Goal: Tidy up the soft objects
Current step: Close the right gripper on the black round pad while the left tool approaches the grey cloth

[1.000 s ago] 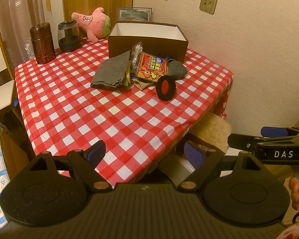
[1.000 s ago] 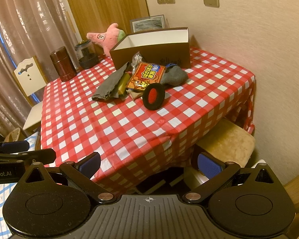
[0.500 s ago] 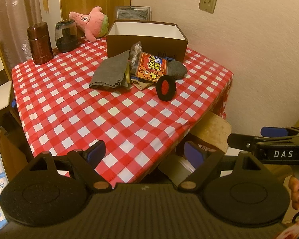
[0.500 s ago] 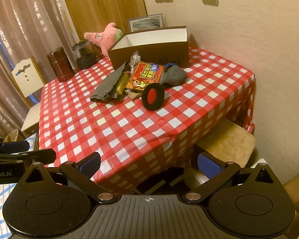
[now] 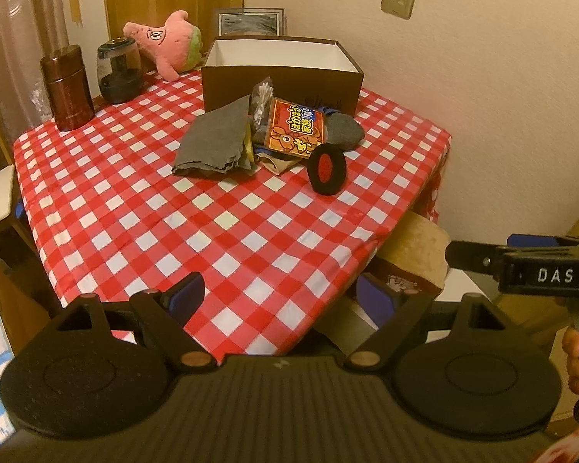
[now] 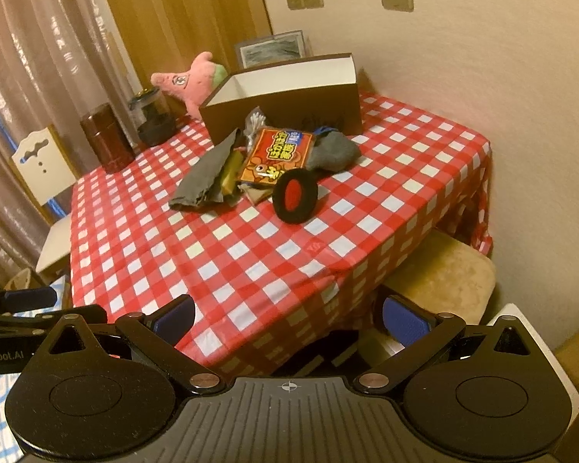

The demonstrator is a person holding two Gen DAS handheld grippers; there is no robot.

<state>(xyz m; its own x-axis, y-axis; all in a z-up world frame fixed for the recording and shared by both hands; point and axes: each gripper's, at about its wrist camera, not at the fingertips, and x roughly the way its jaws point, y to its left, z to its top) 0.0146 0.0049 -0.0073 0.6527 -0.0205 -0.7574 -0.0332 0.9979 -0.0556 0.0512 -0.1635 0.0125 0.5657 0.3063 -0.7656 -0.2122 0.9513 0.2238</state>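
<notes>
I have both tools hanging short of the table's near corner, well apart from the pile: left gripper (image 5: 280, 295) spread wide with nothing between its blue pads, right gripper (image 6: 287, 316) just as wide and empty. The soft things sit heaped on the checked tablecloth (image 5: 197, 223) just in front of the open brown box (image 5: 281, 73): a grey cloth (image 5: 212, 139), an orange packet (image 5: 295, 131) overlapping a grey sock (image 5: 343, 131), and a black ring with a red centre (image 5: 326, 169) standing on edge. What lies under the packet is mostly covered; I cannot name it. A pink plush (image 5: 166, 44) lies behind the box, beside two jars. The right view alone shows a white chair (image 6: 38, 162); the left view alone catches fingers (image 5: 577, 362) at its edge
</notes>
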